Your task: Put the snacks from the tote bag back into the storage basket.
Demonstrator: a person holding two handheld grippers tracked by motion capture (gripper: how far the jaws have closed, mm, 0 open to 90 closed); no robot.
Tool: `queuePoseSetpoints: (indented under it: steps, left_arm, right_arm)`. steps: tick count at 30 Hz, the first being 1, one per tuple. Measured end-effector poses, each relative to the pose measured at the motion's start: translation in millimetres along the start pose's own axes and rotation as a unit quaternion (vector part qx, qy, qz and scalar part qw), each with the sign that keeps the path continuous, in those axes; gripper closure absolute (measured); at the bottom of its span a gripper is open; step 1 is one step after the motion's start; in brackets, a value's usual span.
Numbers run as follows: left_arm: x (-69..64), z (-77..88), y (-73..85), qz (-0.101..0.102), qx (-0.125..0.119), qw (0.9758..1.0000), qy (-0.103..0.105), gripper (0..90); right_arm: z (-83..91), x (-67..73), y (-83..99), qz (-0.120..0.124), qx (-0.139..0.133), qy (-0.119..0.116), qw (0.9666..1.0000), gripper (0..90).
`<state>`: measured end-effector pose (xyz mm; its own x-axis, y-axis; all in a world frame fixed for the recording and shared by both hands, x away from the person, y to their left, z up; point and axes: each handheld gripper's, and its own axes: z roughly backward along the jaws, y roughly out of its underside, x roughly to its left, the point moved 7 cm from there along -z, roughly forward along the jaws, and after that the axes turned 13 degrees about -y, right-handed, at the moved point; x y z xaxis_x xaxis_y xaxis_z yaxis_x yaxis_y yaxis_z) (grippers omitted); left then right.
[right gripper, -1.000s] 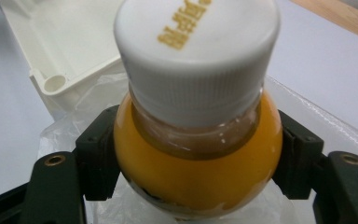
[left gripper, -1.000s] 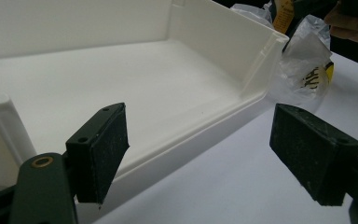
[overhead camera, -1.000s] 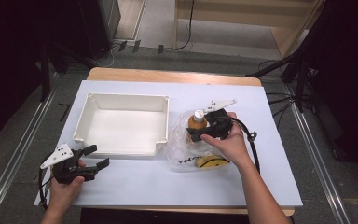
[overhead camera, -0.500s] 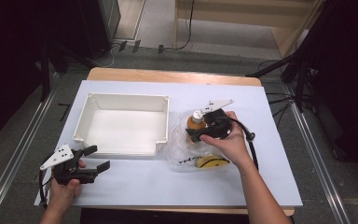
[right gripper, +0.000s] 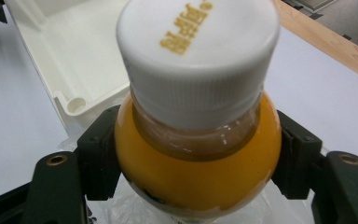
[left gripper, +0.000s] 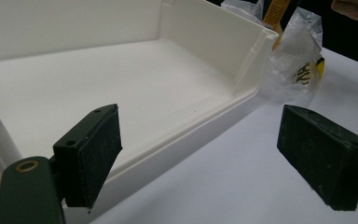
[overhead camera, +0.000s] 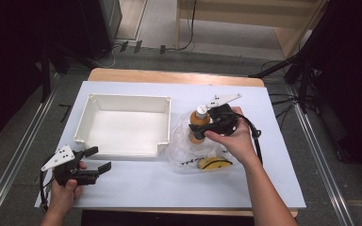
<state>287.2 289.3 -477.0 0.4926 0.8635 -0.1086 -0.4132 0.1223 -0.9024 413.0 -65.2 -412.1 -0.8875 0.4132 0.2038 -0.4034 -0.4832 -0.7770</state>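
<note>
Bottle [overhead camera: 199, 126] of orange drink with white cap [right gripper: 198, 51], upright on the counter [overhead camera: 273, 155] just right of the white tray [overhead camera: 122, 153], standing in a crumpled clear plastic bag [overhead camera: 186, 153]. Clamped by the right gripper [overhead camera: 206, 128] at the shoulder below the cap, black jaws pressed on both sides of the orange body as seen in the right gripper view. Base apparently down in the bag's folds, so probably not lifted yet, though hard to tell for certain. Yellow item [overhead camera: 214, 163] lying in the same bag, nearer the person, untouched.

Left gripper [overhead camera: 96, 159] low at the near left of the counter, just outside the tray's front wall, jaws wide apart and holding nothing, having just finished opening.

Judged progress: early to middle. Grasp on the bottle made; tray bare, nothing placed inside. Likely left: drawing the bottle out of the bag, carrying it over the tray's right wall, setting it down, releasing, then perhaps dealing with the yellow item. Risk of the bag clinging and rising with the bottle; free left gripper available for pinning it.
</note>
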Motion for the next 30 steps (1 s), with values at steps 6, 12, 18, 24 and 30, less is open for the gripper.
queuePoseSetpoints:
  steps: [6,12,18,24,30]
  left_arm:
    - [0.0,0.2,0.0,0.000,0.000,1.0000,0.001,14.1]
    - [0.3,0.4,0.0,0.000,0.000,1.0000,0.001,14.2]
    - [0.3,0.3,-0.1,-0.001,-0.001,1.0000,-0.002,14.2]
    - [0.3,0.0,0.1,-0.001,0.000,1.0000,-0.002,14.2]
    - [0.0,-0.1,0.2,-0.002,0.000,1.0000,-0.002,14.2]
  right_arm:
    - [2.1,1.7,-5.5,0.005,0.010,0.004,0.9999,30.8]
    - [8.2,0.7,-14.1,0.003,-0.002,0.004,1.0000,30.9]
    - [10.7,1.2,-18.8,0.001,-0.005,0.002,1.0000,30.9]
    - [14.0,4.3,-27.5,0.004,-0.010,0.003,0.9999,30.9]
    - [15.1,8.6,-33.1,0.013,-0.011,0.001,0.9999,30.9]
